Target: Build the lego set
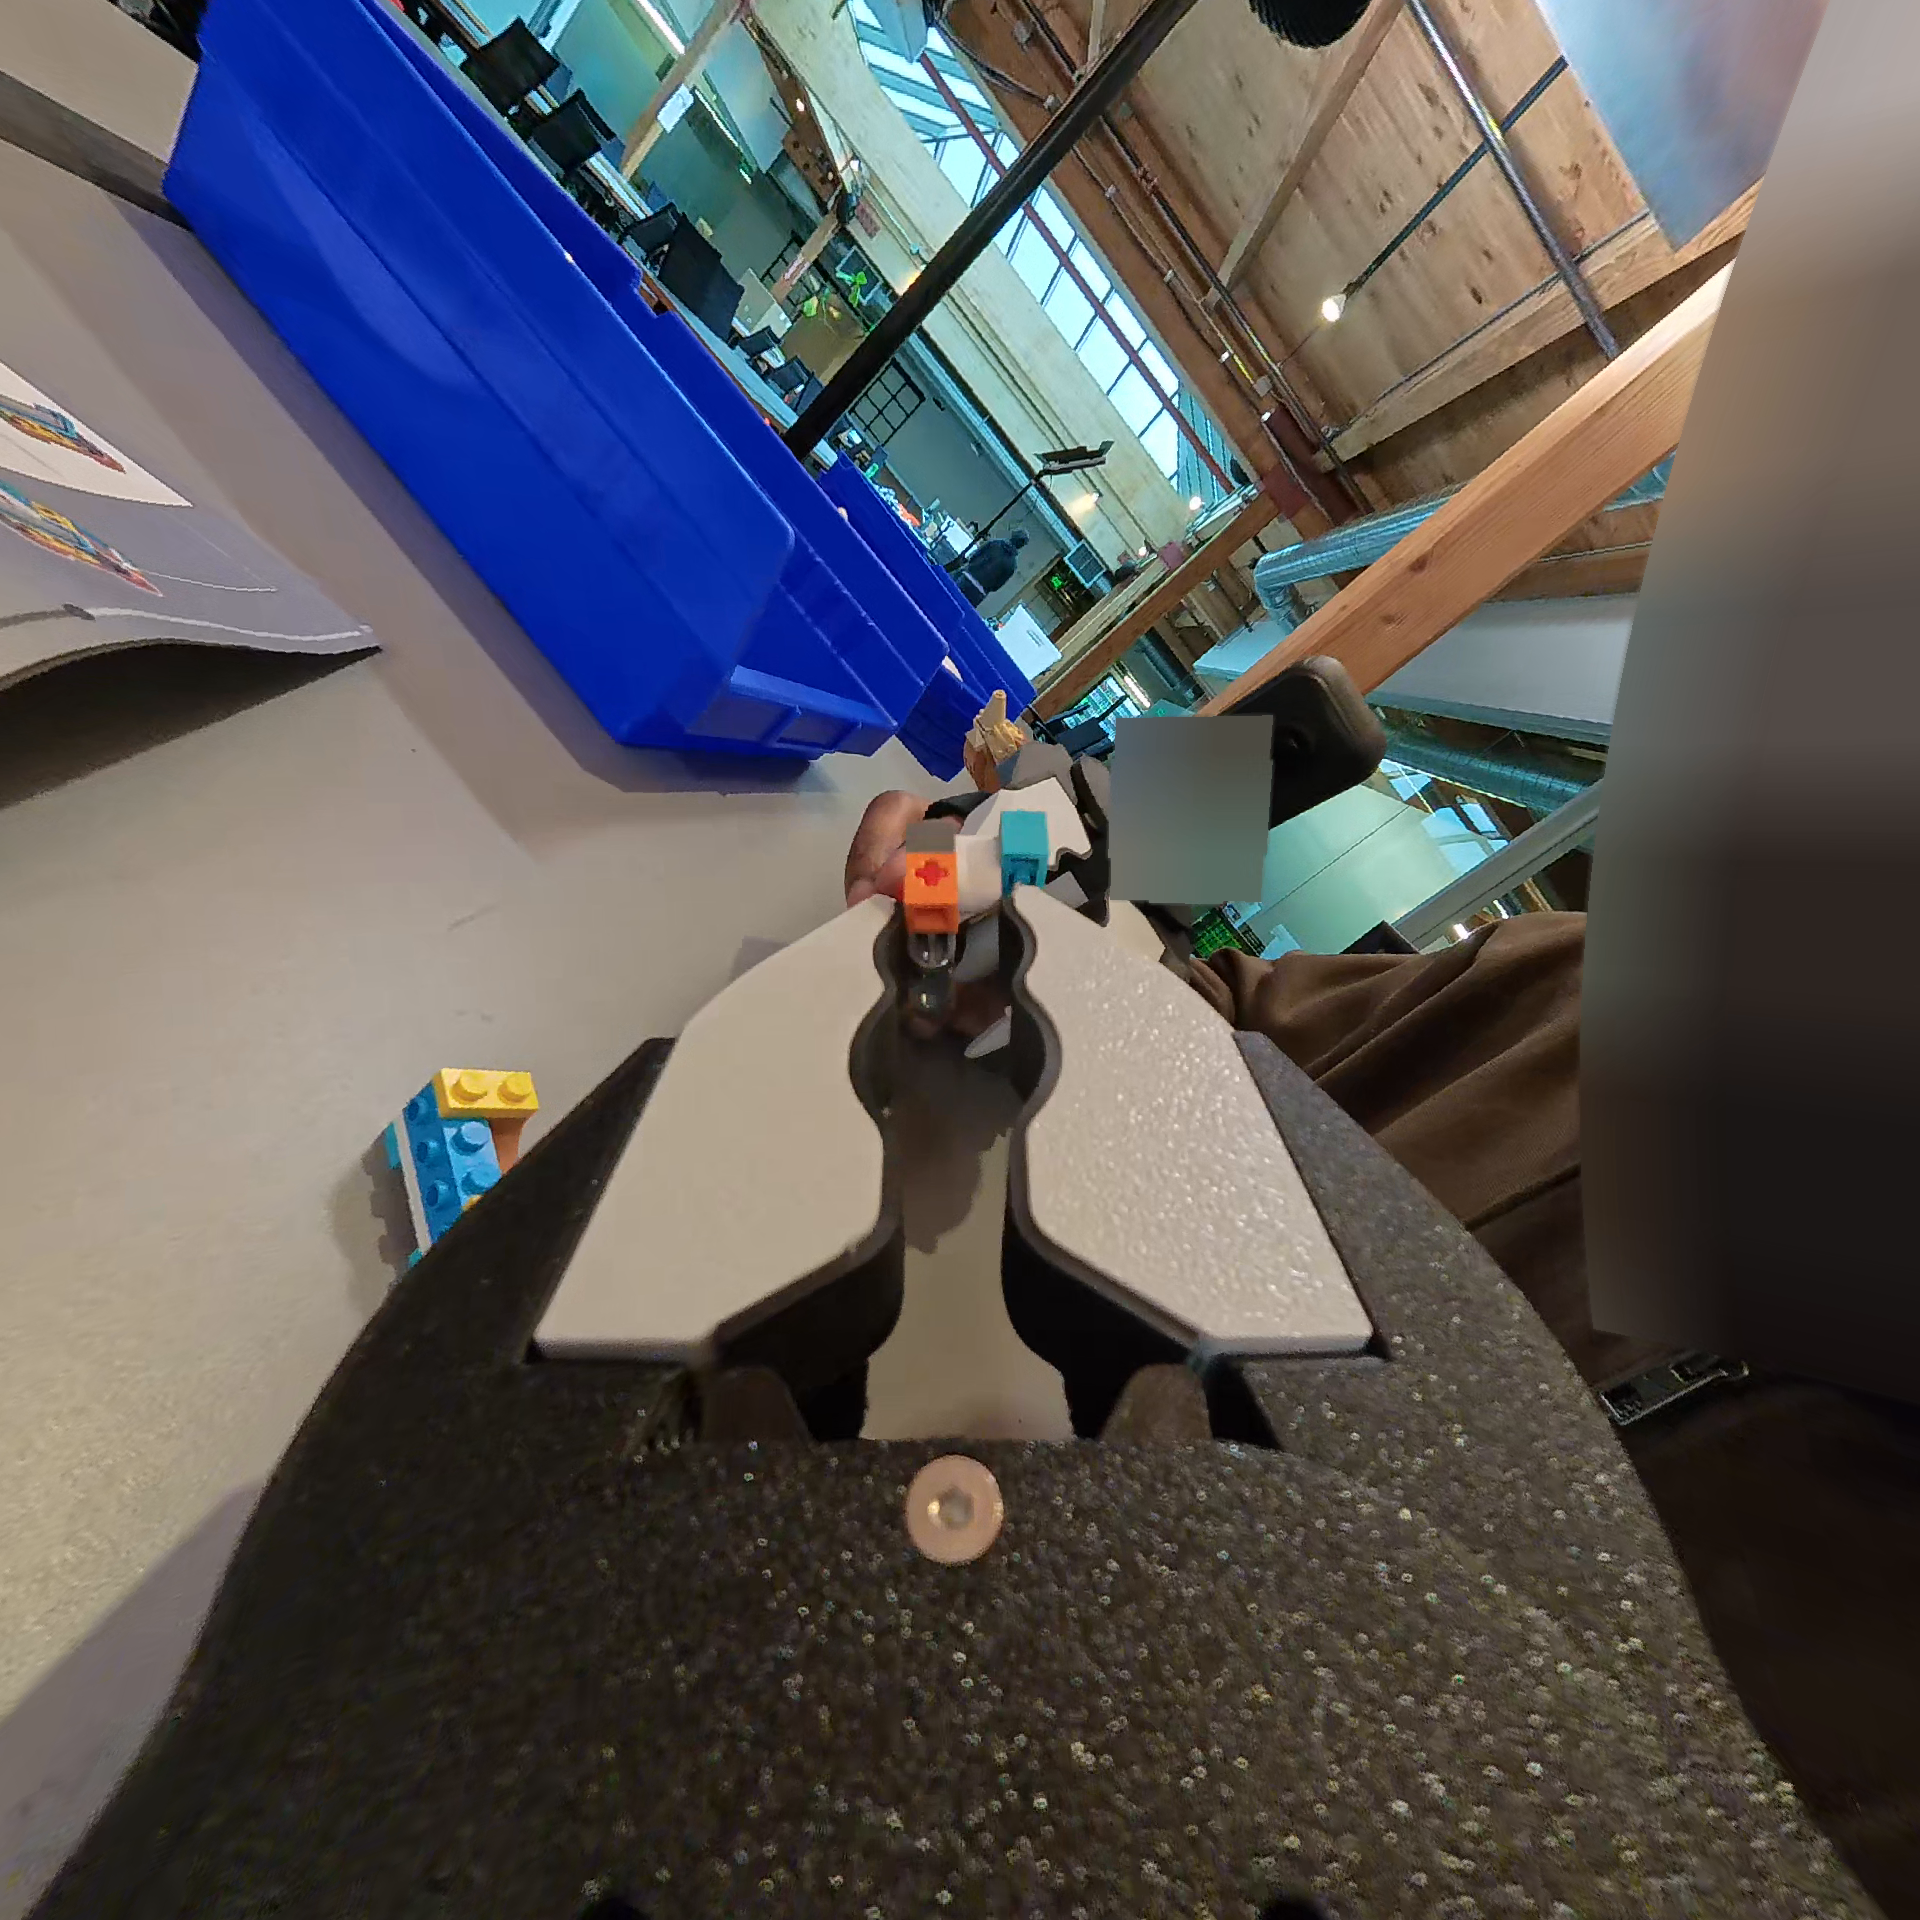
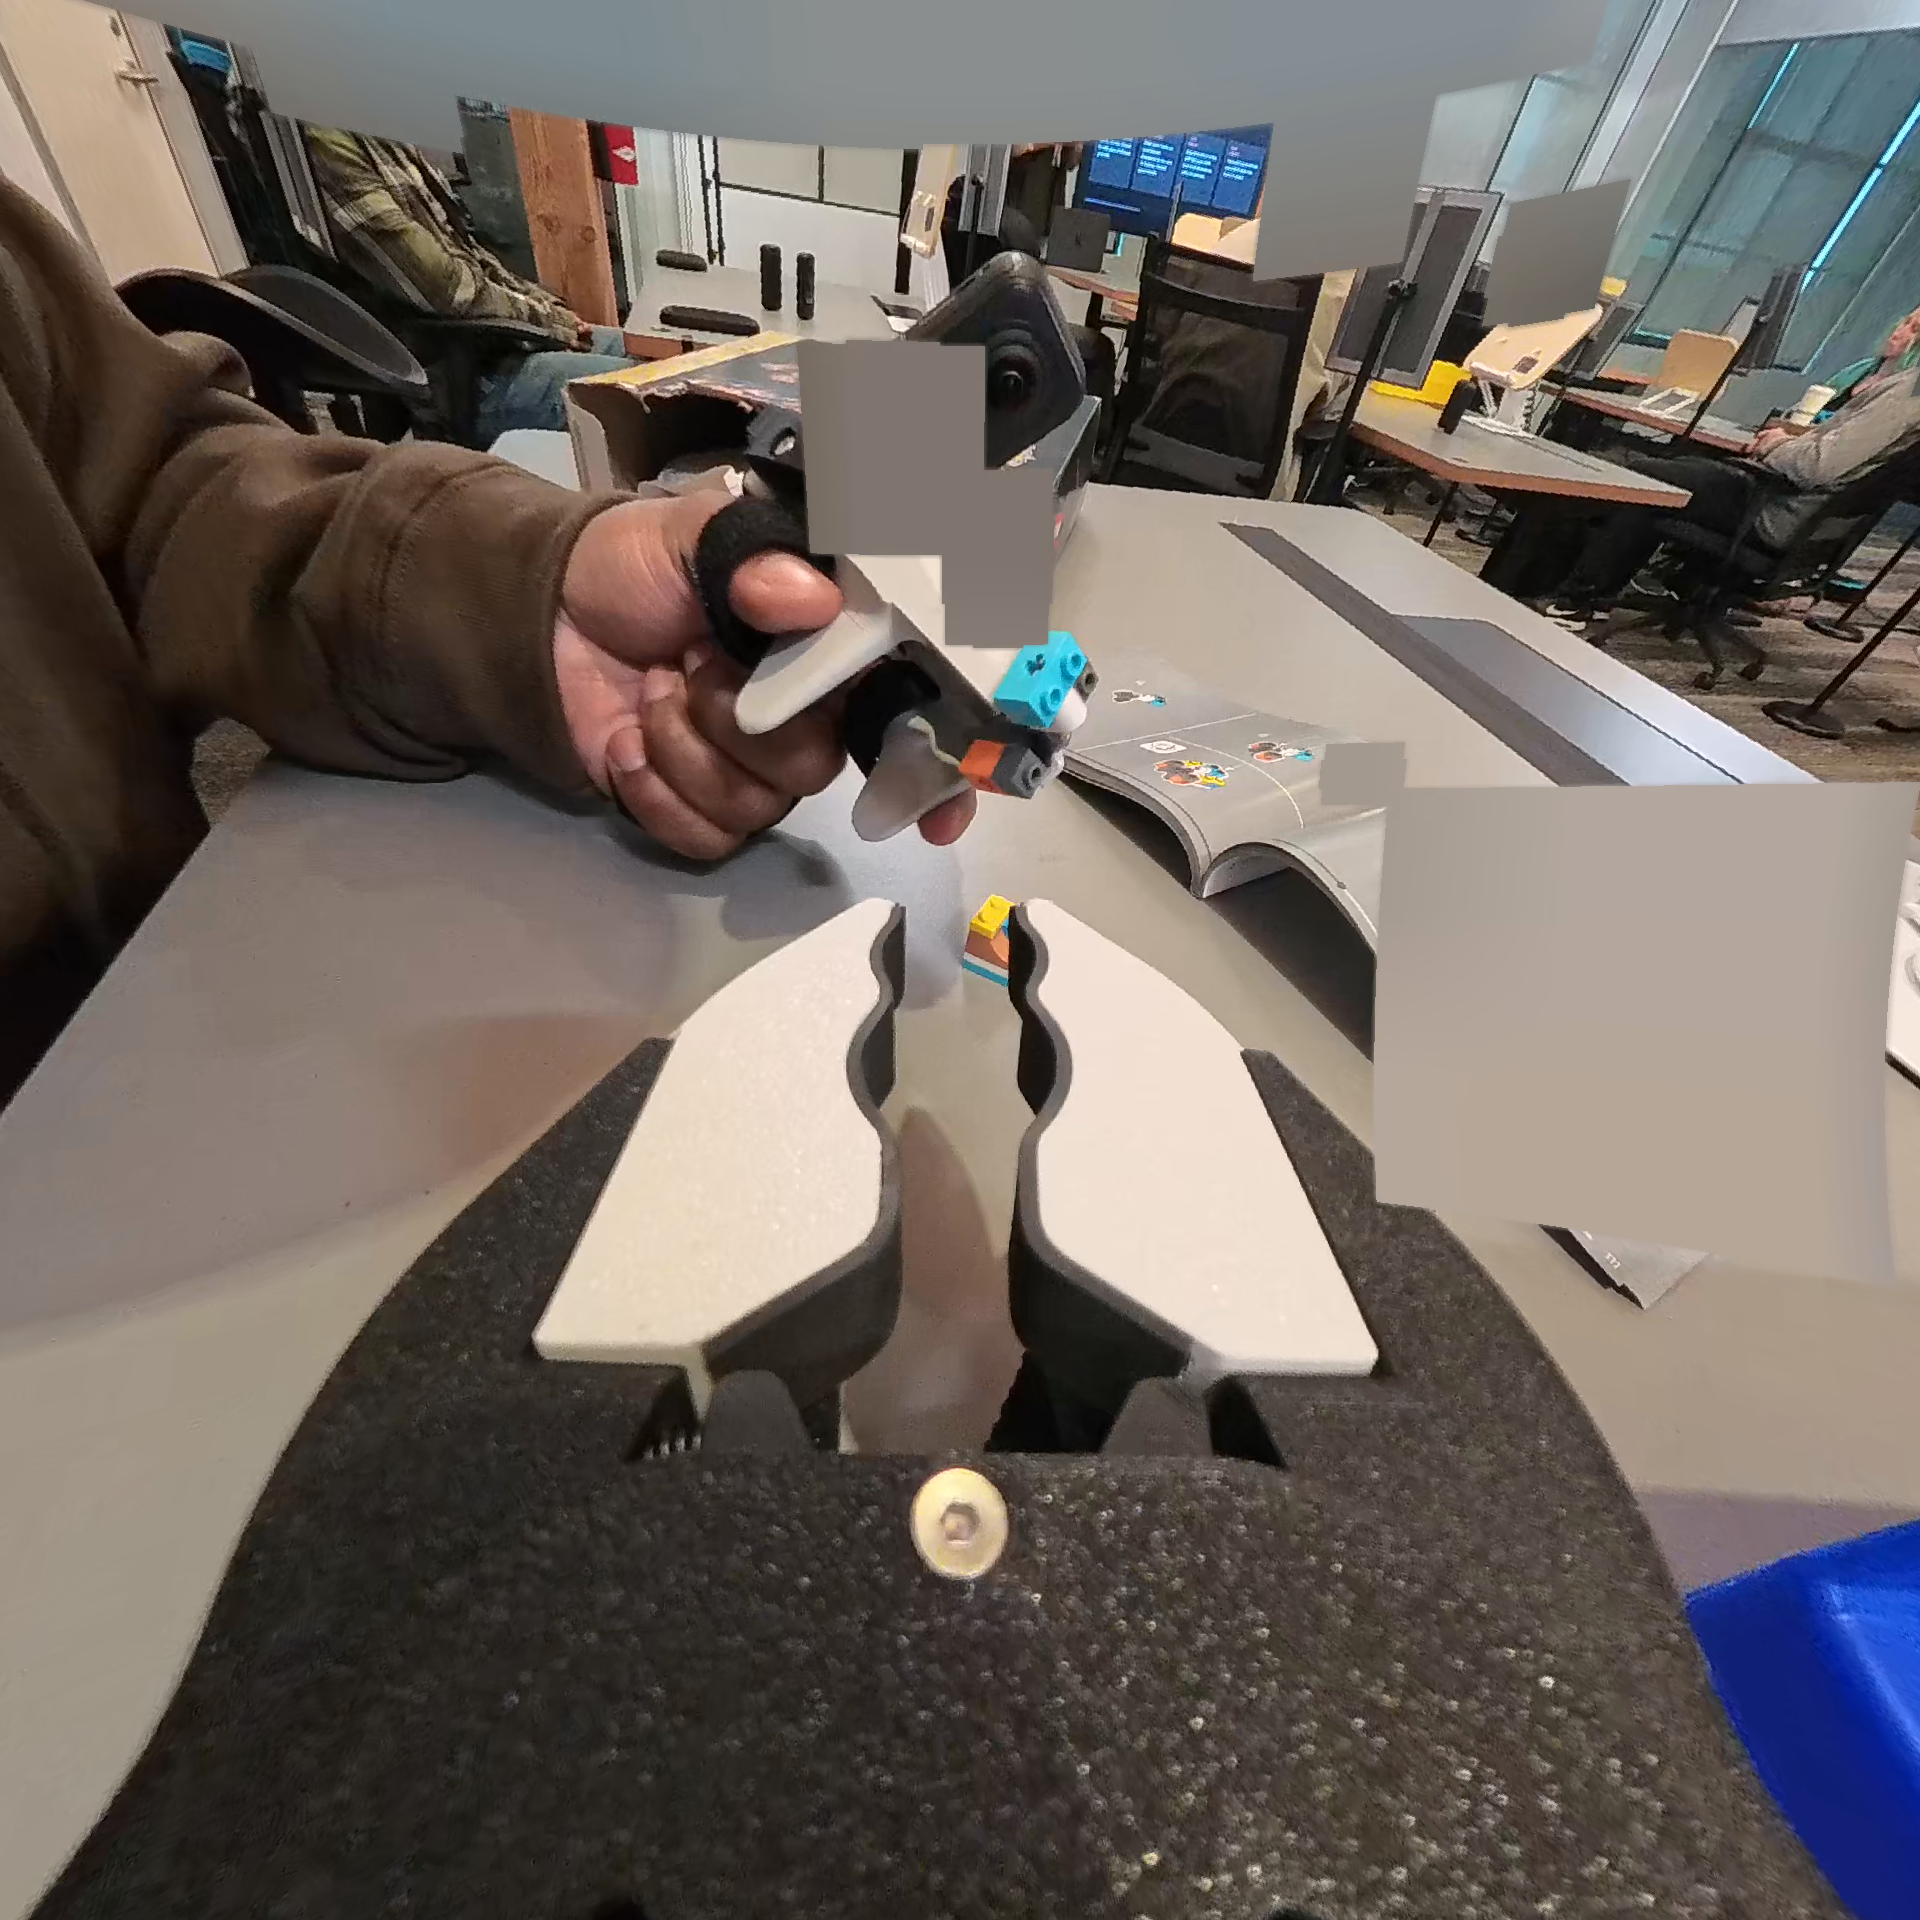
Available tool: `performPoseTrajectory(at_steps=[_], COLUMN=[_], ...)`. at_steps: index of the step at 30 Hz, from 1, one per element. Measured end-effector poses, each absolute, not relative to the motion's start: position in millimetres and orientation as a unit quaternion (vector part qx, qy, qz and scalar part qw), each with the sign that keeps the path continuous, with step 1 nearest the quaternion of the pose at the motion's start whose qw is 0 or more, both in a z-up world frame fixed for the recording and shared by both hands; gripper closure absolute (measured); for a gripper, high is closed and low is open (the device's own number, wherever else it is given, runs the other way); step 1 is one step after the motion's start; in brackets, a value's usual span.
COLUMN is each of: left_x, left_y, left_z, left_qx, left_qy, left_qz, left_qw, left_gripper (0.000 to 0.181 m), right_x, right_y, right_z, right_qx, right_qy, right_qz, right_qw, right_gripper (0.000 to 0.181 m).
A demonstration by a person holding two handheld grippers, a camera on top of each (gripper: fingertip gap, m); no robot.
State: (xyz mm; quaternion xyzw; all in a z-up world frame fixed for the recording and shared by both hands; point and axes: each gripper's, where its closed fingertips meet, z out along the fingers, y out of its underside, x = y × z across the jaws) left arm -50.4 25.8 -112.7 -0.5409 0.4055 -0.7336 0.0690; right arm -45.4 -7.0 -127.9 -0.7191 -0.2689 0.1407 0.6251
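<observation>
Aloft above a grey table (image 2: 416,987), the left gripper (image 2: 1013,743) clamps its jaws on a small lego assembly (image 2: 1029,717) of orange, grey, white and teal bricks, a person's hand (image 2: 686,665) wrapped round the handle. From the left wrist view the same cluster (image 1: 971,868) sits pinched at the fingertips. The right gripper (image 2: 958,920) hangs nearer the camera, its jaws parted by a narrow gap and holding nothing. Between its tips, a second lego build (image 2: 987,940) of yellow, blue and brown bricks rests on the table, mostly hidden by the right finger; it shows more fully from the left wrist view (image 1: 462,1148), cut off by the gripper body. An open instruction booklet (image 2: 1226,800) lies to the right, partly under a masking patch. Blue plastic bins (image 1: 499,416) line the far edge of the table. Beyond, an open office holds desks, chairs, seated people, timber beams and tall windows.
</observation>
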Motion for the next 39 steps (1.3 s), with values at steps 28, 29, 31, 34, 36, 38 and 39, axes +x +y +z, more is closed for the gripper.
performPoseTrajectory(at_steps=[28, 29, 31, 34, 36, 38, 39], left_x=[-45, -45, -45, -45, -45, -44, -44], left_y=[-7, -7, -7, -8, -9, -10, -10], left_z=[-137, -137, -138, -138, -139, -140, -140], left_qx=[-0.316, -0.315, -0.311, -0.308, -0.306, -0.308, -0.308], left_qy=[0.717, 0.717, 0.718, 0.719, 0.72, 0.721, 0.721], left_qz=[-0.373, -0.372, -0.371, -0.371, -0.371, -0.371, -0.374], left_qw=[0.497, 0.498, 0.5, 0.501, 0.499, 0.497, 0.495], left_gripper=[0.165, 0.165, 0.165, 0.165, 0.165, 0.165, 0.165], right_x=[-53, -53, -53, -55, -56, -57, -56], right_y=[-12, -12, -12, -11, -11, -12, -12], right_z=[-129, -129, -131, -136, -137, -136, -136], right_qx=[-0.717, -0.717, -0.72, -0.728, -0.73, -0.728, -0.729], right_qy=[-0.286, -0.285, -0.284, -0.284, -0.285, -0.285, -0.285], right_qz=[0.132, 0.134, 0.139, 0.148, 0.151, 0.15, 0.15], right_qw=[0.622, 0.621, 0.617, 0.605, 0.603, 0.605, 0.604], right_gripper=[0.16, 0.16, 0.159, 0.156, 0.155, 0.156, 0.157])
